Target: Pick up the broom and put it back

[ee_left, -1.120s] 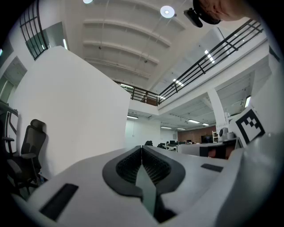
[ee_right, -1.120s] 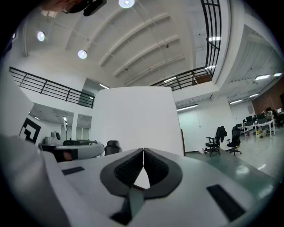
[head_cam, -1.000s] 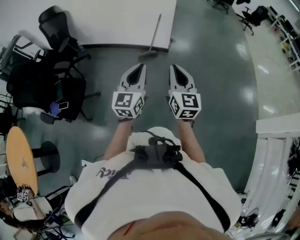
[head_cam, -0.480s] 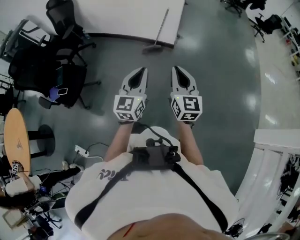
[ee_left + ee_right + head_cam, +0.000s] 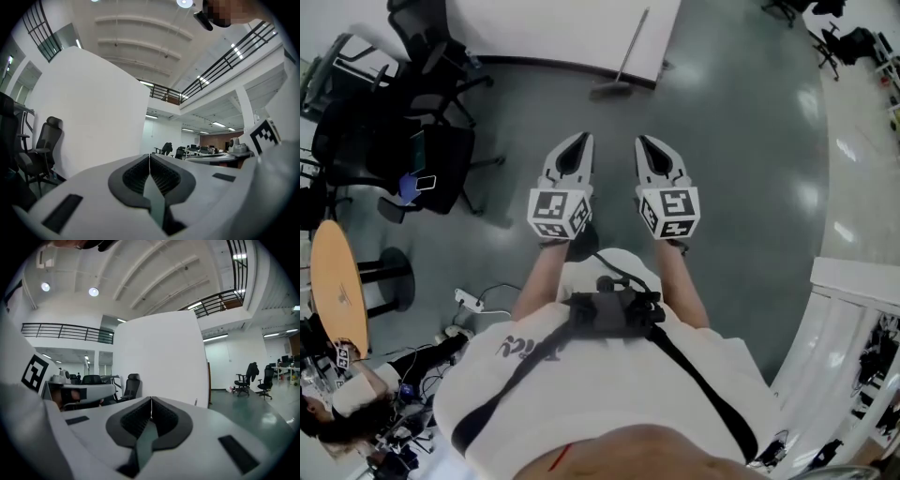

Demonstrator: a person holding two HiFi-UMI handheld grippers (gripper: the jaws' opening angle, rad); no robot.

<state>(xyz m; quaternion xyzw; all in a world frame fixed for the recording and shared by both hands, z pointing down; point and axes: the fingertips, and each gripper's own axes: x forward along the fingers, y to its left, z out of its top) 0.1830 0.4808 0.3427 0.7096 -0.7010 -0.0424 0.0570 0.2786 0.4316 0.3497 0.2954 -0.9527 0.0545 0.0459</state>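
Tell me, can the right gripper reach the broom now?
Probably not yet: the right gripper sits well short of the broom leaning on the white partition. Only floor lies between, and its jaws are shut.

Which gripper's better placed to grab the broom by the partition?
Right, marginally. The broom leans on the partition ahead, handle tilted toward the right gripper; the left gripper is slightly further. Both are shut and empty.

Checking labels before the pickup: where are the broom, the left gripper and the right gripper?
broom [image 5: 632, 52], head view, middle of its handle.
left gripper [image 5: 580, 139], head view, its shut fingertips.
right gripper [image 5: 642, 142], head view, its shut fingertips.
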